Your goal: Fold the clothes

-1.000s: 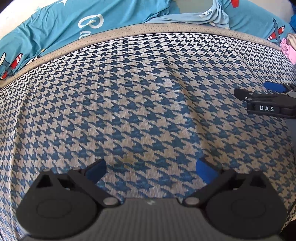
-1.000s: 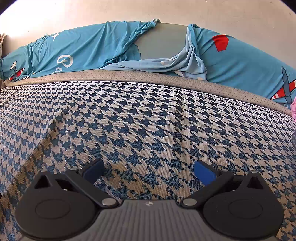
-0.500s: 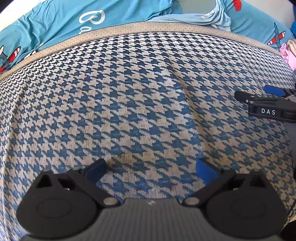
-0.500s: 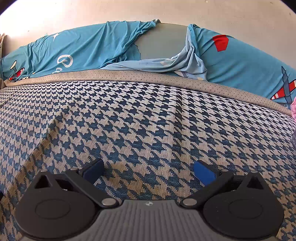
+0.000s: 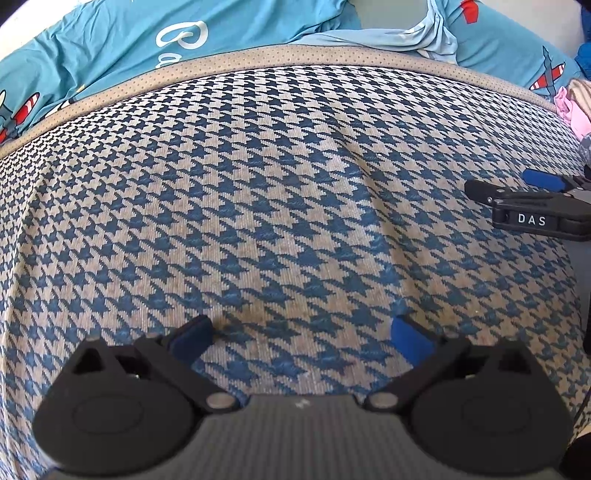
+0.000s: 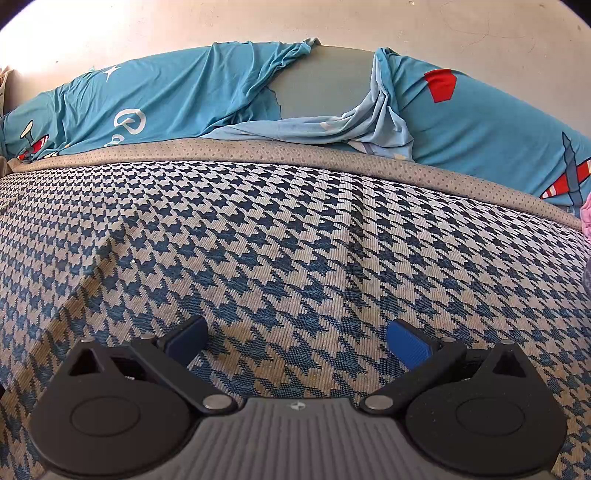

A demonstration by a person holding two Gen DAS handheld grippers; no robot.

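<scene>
A blue and beige houndstooth mat point(image 5: 280, 192) point(image 6: 295, 236) covers the bed under both grippers. My left gripper point(image 5: 301, 338) hangs open just above it, nothing between its blue pads. My right gripper point(image 6: 297, 341) is open too, low over the same mat; it also shows at the right edge of the left wrist view as the right gripper point(image 5: 532, 192), marked DAS. A pile of clothes point(image 5: 574, 107), pink and tan, lies at the far right edge of the bed, apart from both grippers. A strip of the pink garment point(image 6: 585, 218) shows in the right wrist view.
A teal sheet point(image 6: 155, 107) with plane prints is bunched along the back, with a pale blue cloth point(image 6: 354, 125) crumpled on it. A grey dotted band point(image 6: 258, 153) borders the mat. A plain wall point(image 6: 295, 22) rises behind the bed.
The left wrist view has shifted slightly, so the right gripper sits a little lower in it. The right gripper has barely moved. Both stay open.
</scene>
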